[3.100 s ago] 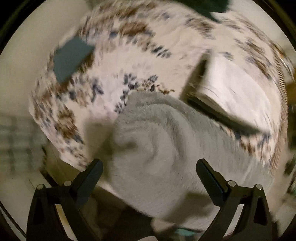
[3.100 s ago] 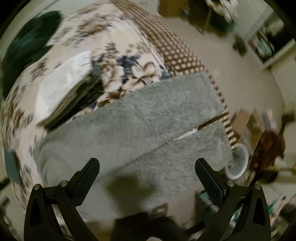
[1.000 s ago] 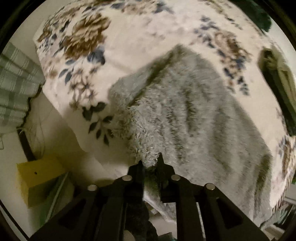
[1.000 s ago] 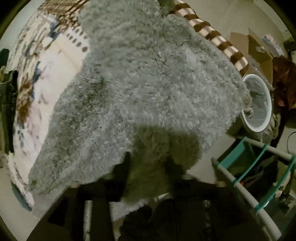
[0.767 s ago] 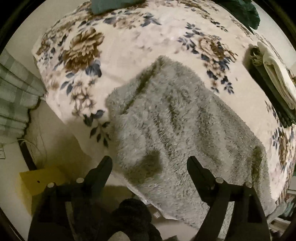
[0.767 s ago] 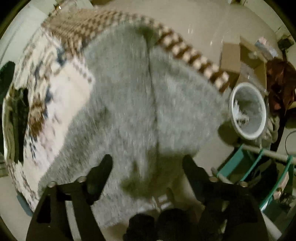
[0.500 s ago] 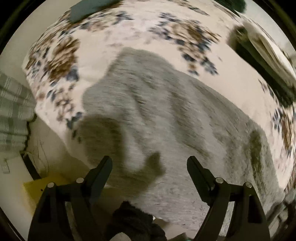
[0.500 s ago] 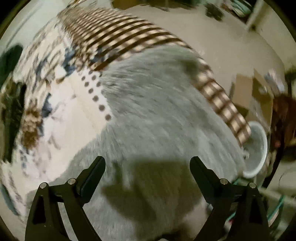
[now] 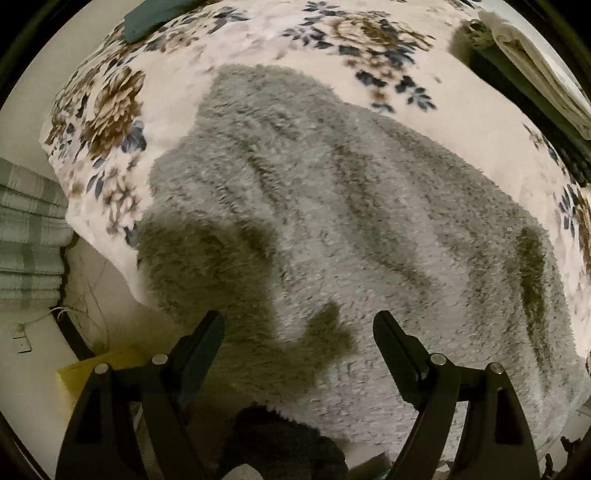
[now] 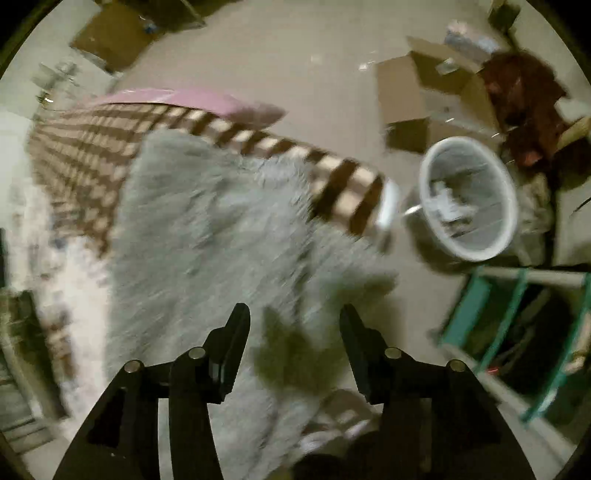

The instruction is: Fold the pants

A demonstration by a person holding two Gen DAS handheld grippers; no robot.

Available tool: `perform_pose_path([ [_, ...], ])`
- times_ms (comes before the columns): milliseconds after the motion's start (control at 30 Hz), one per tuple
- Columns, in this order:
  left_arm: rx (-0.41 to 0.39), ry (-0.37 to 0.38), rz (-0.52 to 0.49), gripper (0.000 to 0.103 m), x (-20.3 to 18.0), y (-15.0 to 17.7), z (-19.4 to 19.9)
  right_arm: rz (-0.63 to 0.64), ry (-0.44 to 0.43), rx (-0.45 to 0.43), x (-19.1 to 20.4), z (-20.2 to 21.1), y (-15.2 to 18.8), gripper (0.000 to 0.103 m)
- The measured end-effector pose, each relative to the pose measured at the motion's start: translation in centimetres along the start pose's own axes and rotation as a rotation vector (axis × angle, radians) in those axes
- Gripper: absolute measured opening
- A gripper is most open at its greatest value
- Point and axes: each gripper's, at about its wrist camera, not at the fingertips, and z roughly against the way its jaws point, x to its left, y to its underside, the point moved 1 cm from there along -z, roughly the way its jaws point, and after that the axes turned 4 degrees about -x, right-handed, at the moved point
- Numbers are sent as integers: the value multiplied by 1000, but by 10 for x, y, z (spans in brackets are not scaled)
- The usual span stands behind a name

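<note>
The grey fluffy pants lie spread on the floral bedspread, their near edge hanging over the bed's side. My left gripper is open and empty, just above that near edge. In the right wrist view the pants reach a brown checked blanket. My right gripper is open and empty above the pants' near end at the bed's edge.
A stack of folded clothes lies on the bed at the far right, a teal item at the far left. On the floor stand a white bin, cardboard boxes, a teal rack and a yellow box.
Both grippers were shut on the pants' edge a second ago; both have opened, let go and lifted back. The right gripper has swung toward the bed's foot end.
</note>
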Motion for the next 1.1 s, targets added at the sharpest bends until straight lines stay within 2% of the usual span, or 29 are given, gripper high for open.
perform_pose_path([
  [67, 10, -10, 9, 82, 4, 2, -4, 10, -62, 46, 5, -6, 14, 56],
  [200, 19, -26, 25, 82, 9, 5, -11, -8, -93, 139, 16, -45, 42, 54],
  [233, 19, -29, 25, 82, 11, 6, -12, -9, -90, 148, 19, -55, 46, 33],
  [267, 19, -30, 25, 82, 11, 7, -12, -9, -92, 142, 21, -61, 52, 6],
  [300, 19, -28, 24, 82, 13, 7, -11, 16, -80, 126, 26, -60, 56, 6],
  [400, 15, -29, 13, 82, 15, 10, -7, 101, -41, 5, 45, -30, 70, 6],
  [533, 29, -23, 24, 82, 24, 11, -9, 93, -3, -34, 31, 10, 85, 6],
  [600, 33, -21, 30, 82, 26, 11, -10, 109, 26, 10, 25, 7, 89, 7],
  [700, 34, -11, 31, 82, 24, 14, -9, 94, 46, 144, 7, -25, 85, 17],
  [733, 34, -6, 30, 82, 25, 14, -9, 68, 31, 151, -2, -27, 82, 22],
  [767, 31, -3, 30, 82, 22, 15, -8, 38, 8, 137, -9, -26, 78, 33],
  [833, 25, 0, 22, 82, 21, 14, -8, -28, -40, 66, -25, -13, 65, 45],
  [900, 26, 2, 25, 82, 23, 14, -9, -85, -72, -8, -35, -4, 49, 45],
  [1100, 38, 6, 35, 82, 25, 15, -17, -153, -84, -115, -43, -14, -13, 45],
])
